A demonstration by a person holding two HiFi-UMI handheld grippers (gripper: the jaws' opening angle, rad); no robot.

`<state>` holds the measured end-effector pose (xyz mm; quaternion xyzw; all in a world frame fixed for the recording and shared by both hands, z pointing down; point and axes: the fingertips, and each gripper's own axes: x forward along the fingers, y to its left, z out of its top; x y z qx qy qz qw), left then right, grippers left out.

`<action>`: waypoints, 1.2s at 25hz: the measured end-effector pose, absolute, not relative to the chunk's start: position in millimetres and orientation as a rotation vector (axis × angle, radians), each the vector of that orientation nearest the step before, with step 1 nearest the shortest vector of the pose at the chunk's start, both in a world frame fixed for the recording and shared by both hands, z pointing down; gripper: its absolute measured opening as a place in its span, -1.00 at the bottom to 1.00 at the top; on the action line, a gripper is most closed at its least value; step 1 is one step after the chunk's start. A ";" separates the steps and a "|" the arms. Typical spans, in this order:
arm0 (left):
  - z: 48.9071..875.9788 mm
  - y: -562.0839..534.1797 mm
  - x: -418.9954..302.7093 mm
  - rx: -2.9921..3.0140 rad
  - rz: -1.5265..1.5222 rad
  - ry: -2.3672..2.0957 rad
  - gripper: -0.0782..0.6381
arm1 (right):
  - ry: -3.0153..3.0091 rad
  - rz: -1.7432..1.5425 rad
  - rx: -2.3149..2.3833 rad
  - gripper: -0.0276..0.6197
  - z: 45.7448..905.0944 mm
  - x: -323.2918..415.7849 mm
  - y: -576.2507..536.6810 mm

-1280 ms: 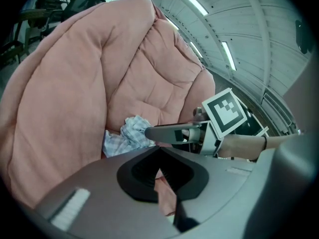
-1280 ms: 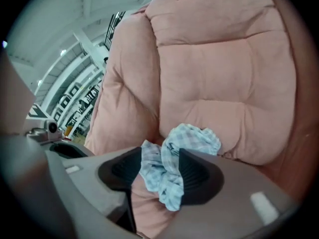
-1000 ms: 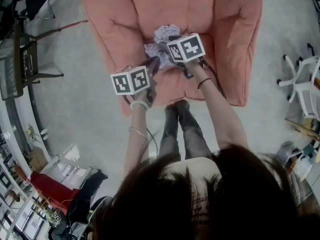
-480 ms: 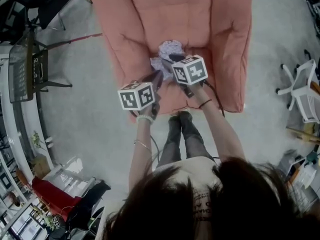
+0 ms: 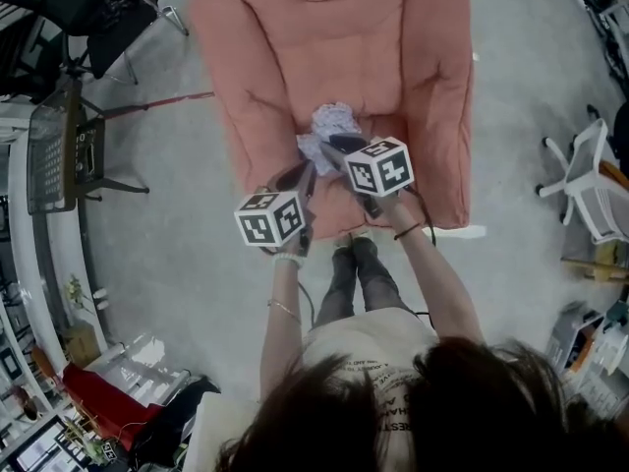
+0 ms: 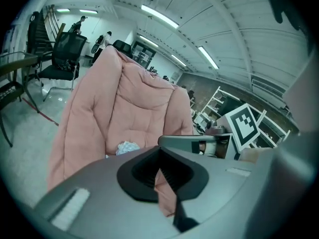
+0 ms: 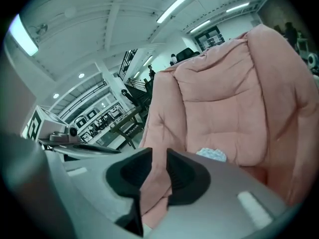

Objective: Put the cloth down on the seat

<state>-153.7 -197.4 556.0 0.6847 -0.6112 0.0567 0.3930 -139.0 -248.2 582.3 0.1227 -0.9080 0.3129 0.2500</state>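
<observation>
Filling most of the head view, the pink armchair [image 5: 324,57] stands on the grey floor with the person in front of it; its seat [image 5: 383,131] now carries the cloth [image 5: 332,126], a small pale crumpled bundle lying near the middle, just below the backrest. Against the frames from a second ago, both arms have lifted and drawn back from the chair, while the bundle has kept its place (nothing trails from it toward either tool). The left hand-held gripper [image 6: 159,167] has its jaws drawn together at the tips with nothing caught in them; only pink upholstery shows through the wedge behind them. The right hand-held gripper [image 7: 159,158] has just been closing its jaws, yet a narrow gap remains, and only the chair shows through it. Judging by this, the cloth is released and resting on the seat, so the task looks done; what is left is simply clearing away.
</observation>
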 end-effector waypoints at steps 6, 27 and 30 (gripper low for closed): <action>519.1 -192.2 -144.5 1.794 0.076 -1.609 -0.79 | -2.528 0.894 0.321 -0.70 551.9 -130.2 -233.4; 443.6 -171.8 -124.0 1.993 -0.003 -1.660 -0.79 | -2.751 0.886 0.312 -0.91 453.1 -107.0 -204.4; 436.4 -167.8 -121.8 2.024 0.002 -1.662 -0.79 | -2.782 0.887 0.290 -0.91 444.0 -104.9 -199.9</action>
